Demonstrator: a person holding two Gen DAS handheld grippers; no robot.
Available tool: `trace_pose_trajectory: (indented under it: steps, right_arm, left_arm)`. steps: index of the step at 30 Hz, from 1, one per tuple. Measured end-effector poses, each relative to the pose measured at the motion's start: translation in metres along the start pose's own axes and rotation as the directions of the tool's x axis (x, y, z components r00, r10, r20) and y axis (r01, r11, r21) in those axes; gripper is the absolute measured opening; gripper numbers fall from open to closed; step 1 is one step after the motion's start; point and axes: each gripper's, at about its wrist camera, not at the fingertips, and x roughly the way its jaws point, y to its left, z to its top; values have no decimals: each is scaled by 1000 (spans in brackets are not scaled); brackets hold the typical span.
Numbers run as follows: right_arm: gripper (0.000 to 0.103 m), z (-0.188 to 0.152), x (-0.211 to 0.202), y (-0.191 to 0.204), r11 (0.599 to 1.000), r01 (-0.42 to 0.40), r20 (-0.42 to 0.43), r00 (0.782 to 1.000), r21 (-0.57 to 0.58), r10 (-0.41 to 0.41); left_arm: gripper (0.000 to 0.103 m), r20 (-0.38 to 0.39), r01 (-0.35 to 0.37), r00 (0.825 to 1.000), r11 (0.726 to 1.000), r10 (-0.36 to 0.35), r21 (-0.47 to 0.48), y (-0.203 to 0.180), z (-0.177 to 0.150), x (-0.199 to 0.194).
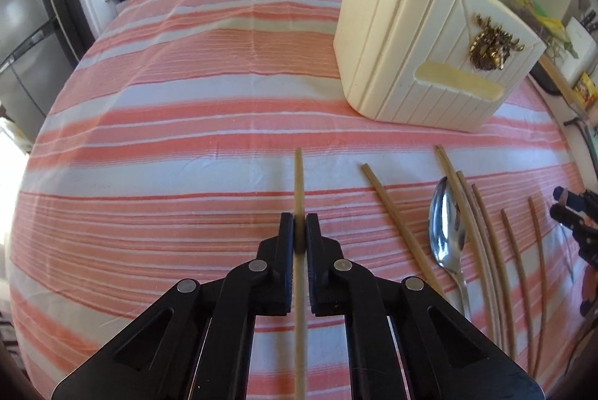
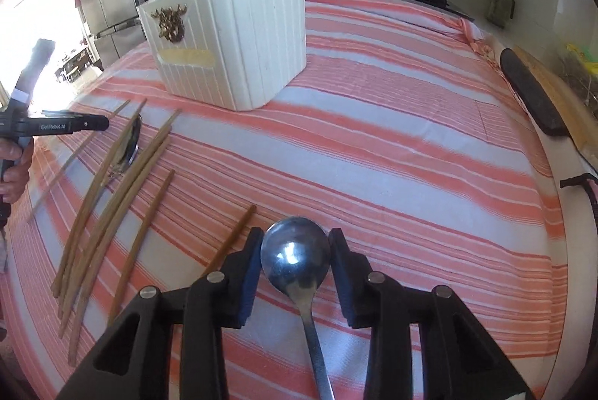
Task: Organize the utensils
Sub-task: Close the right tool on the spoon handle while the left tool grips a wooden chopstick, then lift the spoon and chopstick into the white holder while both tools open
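While most of the utensils lie loose on the striped cloth [image 1: 187,101], two are already in the tongs: the left gripper [image 1: 299,232] is clamped on a single chopstick [image 1: 299,172], which runs straight out between its closed jaws; the right gripper [image 2: 295,247] has a steel spoon [image 2: 295,258] by the bowl, its jaws touching the rim on either side, so I judge it gripped. The cream holder [image 1: 429,37] stands at the far side of the cloth, right of the left gripper's line; its inside is hidden, so I cannot tell whether anything is in it. Near it remain a second spoon [image 1: 446,224] and a scatter of chopsticks [image 1: 486,250], some crossing that spoon. My judgement: sorting is barely begun; nearly everything remains to be carried to the holder.
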Motion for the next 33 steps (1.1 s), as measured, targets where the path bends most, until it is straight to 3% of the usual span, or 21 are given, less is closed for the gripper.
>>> trace_pose_trajectory:
  steps: [5,13,20,25,29,33]
  right_arm:
    - [36,-2,-50,8,998,-44,108,993,38,39]
    - [36,-6,-120,23,994,-88,247,967,65,70]
    - [35,-8,-147,29,992,-90,320,946,90,56]
    - [35,4,-156,28,989,-101,355,933,105,58]
    - [35,24,-162,30,990,-113,370,926,90,72]
    - [35,57,-166,29,989,-135,378,920,66,100]
  left_arm:
    - [4,141,77,987,996,-70,-44,0,-6,-57]
    - [5,318,176,934,984,-163,-13,-6,-26,-147]
    - [5,371,221,905,975,-207,5,-15,-38,-179]
    - [5,383,236,897,972,-222,10,-17,-33,-184]
    - [4,384,256,892,967,-240,11,-16,-23,-189]
    - [4,411,296,869,955,-275,15,-12,1,-204]
